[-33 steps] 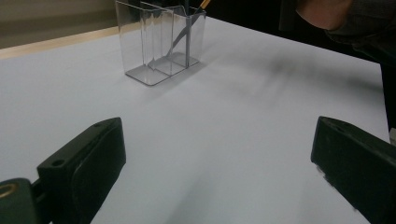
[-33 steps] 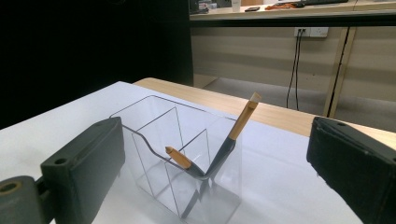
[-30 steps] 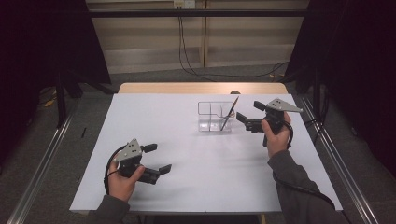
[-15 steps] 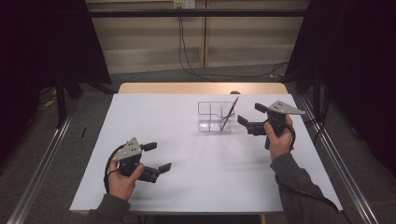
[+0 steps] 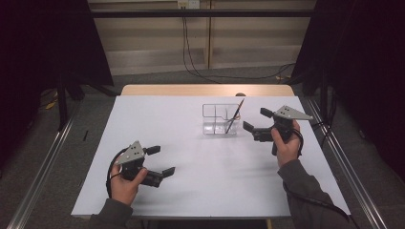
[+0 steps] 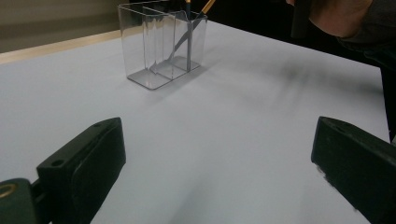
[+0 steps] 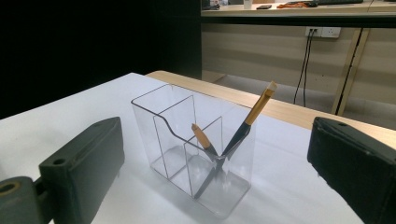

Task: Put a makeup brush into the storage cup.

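Facing the clear organiser (image 5: 220, 120) at the counter's (image 5: 200, 191) far middle, the right tool (image 5: 254, 123) hovers just beside it, jaws wide and empty, likely lined up on the two brushes (image 7: 250, 122) leaning inside; the left tool (image 5: 160, 161), likewise gaping and empty, waits well apart.

A white-covered wooden worktop (image 5: 191, 133) stands on grey carpet floor (image 5: 95, 109); black cables (image 5: 191, 57) hang down the pale panelled wall (image 5: 153, 43).
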`<state>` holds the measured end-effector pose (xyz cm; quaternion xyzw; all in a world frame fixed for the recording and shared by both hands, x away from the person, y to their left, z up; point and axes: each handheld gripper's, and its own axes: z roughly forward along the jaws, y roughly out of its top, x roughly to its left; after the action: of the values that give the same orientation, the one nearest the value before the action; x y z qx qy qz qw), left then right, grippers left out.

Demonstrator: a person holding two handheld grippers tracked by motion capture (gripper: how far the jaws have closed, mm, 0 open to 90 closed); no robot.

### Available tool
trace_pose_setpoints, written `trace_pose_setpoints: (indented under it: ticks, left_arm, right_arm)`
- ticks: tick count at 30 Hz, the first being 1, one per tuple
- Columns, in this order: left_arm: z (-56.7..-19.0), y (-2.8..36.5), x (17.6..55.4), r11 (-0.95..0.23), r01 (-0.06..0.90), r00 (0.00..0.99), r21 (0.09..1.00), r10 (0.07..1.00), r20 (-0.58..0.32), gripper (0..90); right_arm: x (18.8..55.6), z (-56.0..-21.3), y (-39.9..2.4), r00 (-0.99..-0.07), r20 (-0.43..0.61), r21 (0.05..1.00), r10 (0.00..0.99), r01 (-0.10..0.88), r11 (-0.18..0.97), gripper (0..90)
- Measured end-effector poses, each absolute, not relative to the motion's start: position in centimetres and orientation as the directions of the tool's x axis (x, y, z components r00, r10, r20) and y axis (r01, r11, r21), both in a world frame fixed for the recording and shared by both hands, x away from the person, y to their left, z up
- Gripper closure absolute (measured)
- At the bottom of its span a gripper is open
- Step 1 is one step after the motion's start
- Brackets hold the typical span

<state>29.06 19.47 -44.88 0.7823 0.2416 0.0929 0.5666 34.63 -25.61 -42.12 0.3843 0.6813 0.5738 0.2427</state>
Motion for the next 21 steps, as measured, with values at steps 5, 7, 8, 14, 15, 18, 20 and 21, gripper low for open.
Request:
trace_pose_setpoints:
  ticks: [5, 7, 8, 14, 15, 18, 20, 21]
  left_arm:
    - [-44.9, 19.5, 29.0, -0.243, 0.271, 0.866, 0.931, 0.483, -0.126, 2.7]
    - [-44.8, 19.5, 29.0, -0.243, 0.271, 0.867, 0.931, 0.482, -0.127, 2.6]
    - [-44.8, 19.5, 29.0, -0.243, 0.272, 0.866, 0.931, 0.483, -0.127, 2.6]
    - [-44.8, 19.5, 29.0, -0.241, 0.270, 0.866, 0.932, 0.483, -0.126, 2.6]
    - [-44.8, 19.5, 29.0, -0.242, 0.270, 0.866, 0.932, 0.484, -0.125, 2.6]
    - [-44.9, 19.5, 29.0, -0.242, 0.270, 0.867, 0.932, 0.483, -0.125, 2.6]
    - [-44.9, 19.5, 29.0, -0.241, 0.271, 0.865, 0.932, 0.485, -0.126, 2.6]
    - [-44.9, 19.6, 29.0, -0.241, 0.271, 0.865, 0.932, 0.486, -0.126, 2.6]
  right_arm:
    - [34.4, -42.3, -25.9, -0.590, 0.106, 0.967, 0.800, 0.249, 0.055, 3.8]
    - [34.3, -42.4, -26.0, -0.589, 0.114, 0.965, 0.800, 0.256, 0.050, 3.8]
    - [34.2, -42.5, -26.1, -0.596, 0.115, 0.965, 0.795, 0.258, 0.054, 3.8]
    - [33.8, -43.0, -26.3, -0.589, 0.116, 0.964, 0.800, 0.262, 0.053, 4.0]
    - [33.7, -43.0, -26.4, -0.589, 0.115, 0.963, 0.800, 0.263, 0.055, 4.0]
    - [33.5, -43.1, -26.7, -0.589, 0.121, 0.963, 0.799, 0.265, 0.049, 4.0]
    - [33.3, -43.2, -26.8, -0.586, 0.118, 0.964, 0.802, 0.262, 0.050, 4.3]
    - [33.2, -43.2, -26.9, -0.593, 0.116, 0.964, 0.797, 0.261, 0.054, 4.3]
